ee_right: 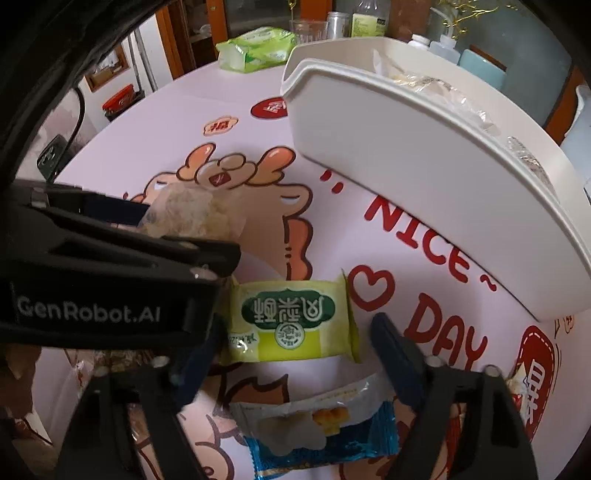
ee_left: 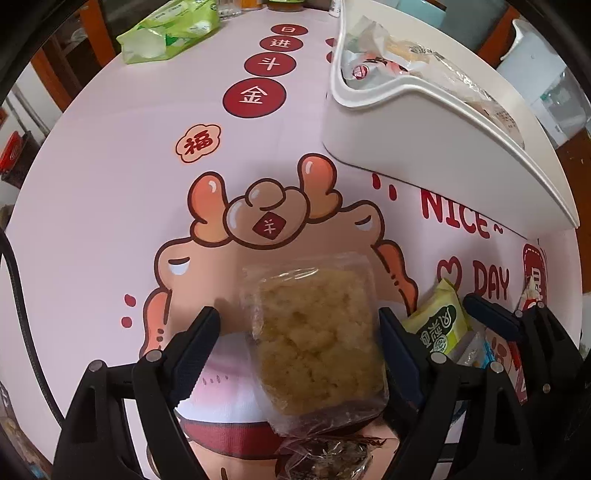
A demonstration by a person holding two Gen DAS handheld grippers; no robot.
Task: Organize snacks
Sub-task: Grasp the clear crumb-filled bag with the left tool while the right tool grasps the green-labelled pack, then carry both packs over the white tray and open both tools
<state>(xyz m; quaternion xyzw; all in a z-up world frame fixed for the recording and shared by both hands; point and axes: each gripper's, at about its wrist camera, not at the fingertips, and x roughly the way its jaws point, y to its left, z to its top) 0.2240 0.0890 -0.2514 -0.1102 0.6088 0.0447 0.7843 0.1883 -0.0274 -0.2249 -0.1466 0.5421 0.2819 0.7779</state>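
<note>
My left gripper (ee_left: 297,325) is open, its fingers on either side of a clear-wrapped crumbly yellow cake (ee_left: 317,339) that lies on the pink tablecloth; the right finger looks close to the wrapper. My right gripper (ee_right: 291,332) is open around a yellow-green snack packet (ee_right: 291,325) on the table, also seen in the left wrist view (ee_left: 437,321). The left gripper (ee_right: 110,236) with the cake (ee_right: 192,214) shows at the left of the right wrist view. A white bin (ee_left: 424,147) (ee_right: 406,155) holding wrapped snacks stands at the far right.
A blue-and-white snack packet (ee_right: 325,432) lies just below the right gripper. A dark wrapped snack (ee_left: 328,458) lies below the cake. A green tissue pack (ee_left: 170,29) (ee_right: 255,50), a glass (ee_right: 308,31) and bottles (ee_right: 364,18) stand at the table's far end.
</note>
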